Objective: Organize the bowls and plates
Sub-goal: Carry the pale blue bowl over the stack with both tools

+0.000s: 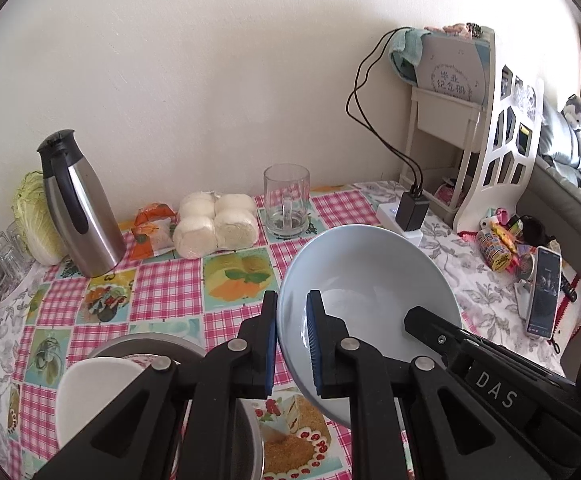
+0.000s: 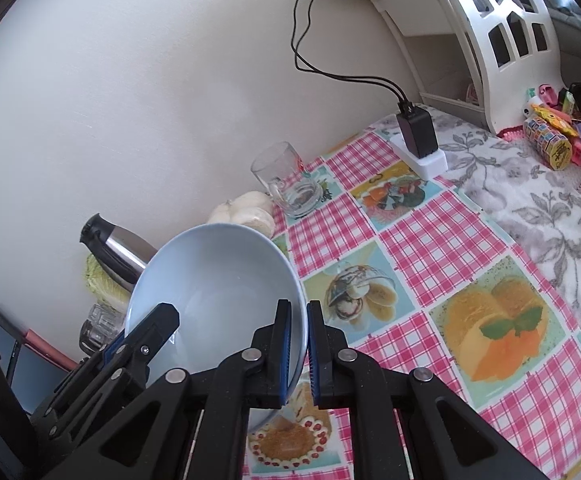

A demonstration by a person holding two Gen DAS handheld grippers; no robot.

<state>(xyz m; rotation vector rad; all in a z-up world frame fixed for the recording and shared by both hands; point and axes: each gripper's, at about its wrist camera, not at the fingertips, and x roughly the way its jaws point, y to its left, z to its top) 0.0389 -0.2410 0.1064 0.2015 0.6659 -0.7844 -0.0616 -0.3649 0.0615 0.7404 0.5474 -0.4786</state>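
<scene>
A pale blue bowl (image 1: 370,276) hangs tilted above the checked tablecloth, carried between both grippers. My left gripper (image 1: 292,302) is shut on the bowl's left rim, one pad inside and one outside. My right gripper (image 2: 299,309) is shut on the opposite rim of the same bowl (image 2: 218,280). Each wrist view shows a finger of the other gripper reaching over the far rim: the right one (image 1: 424,322) and the left one (image 2: 162,318). Below, at the lower left, a white dish (image 1: 90,392) lies in a grey round plate (image 1: 142,342), partly hidden by my fingers.
Along the wall stand a steel jug (image 1: 78,208), a cabbage (image 1: 34,216), small glasses (image 1: 2,260), wrapped buns (image 1: 218,224) and a glass mug (image 1: 286,204). To the right are a charger on a white strip (image 1: 410,208), a white shelf (image 1: 490,148), a phone on a stand (image 1: 544,292) and snacks.
</scene>
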